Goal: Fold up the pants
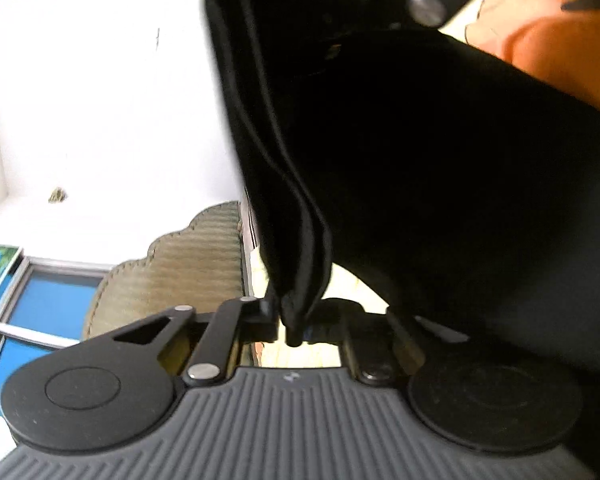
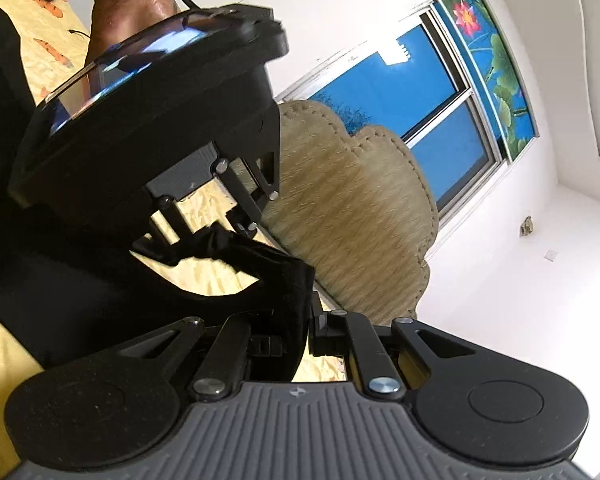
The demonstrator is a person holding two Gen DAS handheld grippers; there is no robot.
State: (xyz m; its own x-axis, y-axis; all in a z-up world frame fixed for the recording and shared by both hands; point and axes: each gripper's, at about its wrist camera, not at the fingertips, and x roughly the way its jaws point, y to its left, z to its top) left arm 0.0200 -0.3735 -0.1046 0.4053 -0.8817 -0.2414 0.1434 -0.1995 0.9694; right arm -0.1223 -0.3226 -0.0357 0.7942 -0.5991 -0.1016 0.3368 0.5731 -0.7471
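Observation:
The black pants (image 1: 420, 168) hang lifted in the air and fill the middle and right of the left wrist view. My left gripper (image 1: 294, 324) is shut on a bunched edge of the pants. In the right wrist view my right gripper (image 2: 300, 336) is shut on another edge of the pants (image 2: 284, 280). The left gripper (image 2: 204, 236) appears there too, close above, also pinching the black cloth. The two grippers hold the fabric near each other, with a short span between them.
A yellow patterned bedsheet (image 2: 204, 272) lies below. A tan quilted headboard (image 2: 352, 208) stands against a white wall, also in the left wrist view (image 1: 180, 268). A blue window (image 2: 412, 92) with floral curtains is behind. An orange cloth (image 1: 548, 40) lies at upper right.

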